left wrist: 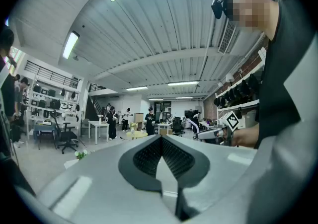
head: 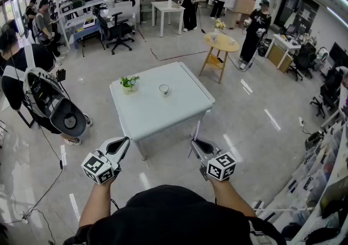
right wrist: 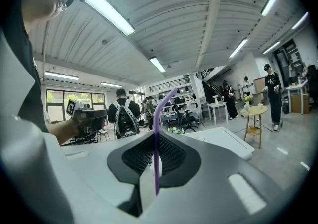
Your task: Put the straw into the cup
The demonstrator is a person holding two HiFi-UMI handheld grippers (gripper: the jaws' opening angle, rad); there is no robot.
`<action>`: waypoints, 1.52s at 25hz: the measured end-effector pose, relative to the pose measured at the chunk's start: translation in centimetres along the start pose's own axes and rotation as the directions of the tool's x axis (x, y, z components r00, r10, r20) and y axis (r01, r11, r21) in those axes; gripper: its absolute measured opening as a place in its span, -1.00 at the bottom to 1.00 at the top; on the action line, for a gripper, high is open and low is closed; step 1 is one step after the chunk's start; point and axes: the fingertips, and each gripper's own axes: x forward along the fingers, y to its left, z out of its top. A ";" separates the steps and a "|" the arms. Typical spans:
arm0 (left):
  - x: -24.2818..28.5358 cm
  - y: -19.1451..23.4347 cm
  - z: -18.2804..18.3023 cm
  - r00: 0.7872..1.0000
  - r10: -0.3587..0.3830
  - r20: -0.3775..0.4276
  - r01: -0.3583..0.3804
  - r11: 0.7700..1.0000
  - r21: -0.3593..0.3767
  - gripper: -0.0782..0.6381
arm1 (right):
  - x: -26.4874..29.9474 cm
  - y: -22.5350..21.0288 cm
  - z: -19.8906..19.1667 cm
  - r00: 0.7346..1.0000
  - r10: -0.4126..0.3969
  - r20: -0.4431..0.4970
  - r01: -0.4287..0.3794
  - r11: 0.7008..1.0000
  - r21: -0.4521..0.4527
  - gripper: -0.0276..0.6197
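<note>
- At the middle of the head view stands a white counter [head: 163, 116], with the cup [head: 164, 90] upright near the centre of its top.
- Just to the left of the cup, apart from it, sits a small potted plant [head: 129, 83] with white flowers.
- Near the bottom of that view, short of the counter's near edge, the person holds both grippers out in front of the body, well apart from each other.
- The right gripper [right wrist: 155, 141] has its jaws clenched on the straw [right wrist: 157, 133], a purple one gripped low on its stem.
- The straw rises roughly upright out of the jaws and bends over to the right at its top.
- In the head view the straw shows as a thin purple line just beyond the right gripper's tip, in front of the counter's near right corner and well apart from the cup.
- The left gripper [left wrist: 161, 141] has its jaws pressed together with nothing between them.
- In the right gripper view the counter lies ahead and to the right; a small ring on its top is probably the cup's rim, though it is too small to be sure.
- Beyond the counter stand a round wooden side table [head: 222, 43], a white table, office chairs and several people on the tiled floor.
</note>
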 end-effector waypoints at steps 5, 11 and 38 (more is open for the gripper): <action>0.9 -0.1 -0.8 1.000 -0.020 -0.003 0.020 1.000 0.007 -0.78 | -0.2 -0.2 0.2 1.000 0.018 0.003 -0.018 1.000 -0.011 -0.77; 2.1 -0.4 -0.4 1.000 -0.030 0.001 0.030 1.000 -0.001 -0.78 | -0.8 -1.1 0.5 1.000 0.013 0.010 -0.013 1.000 -0.001 -0.77; 2.6 3.0 -1.5 0.999 -0.004 -0.032 0.003 0.999 -0.038 -0.78 | 4.4 -3.2 2.5 0.999 0.041 0.030 -0.041 0.999 0.009 -0.76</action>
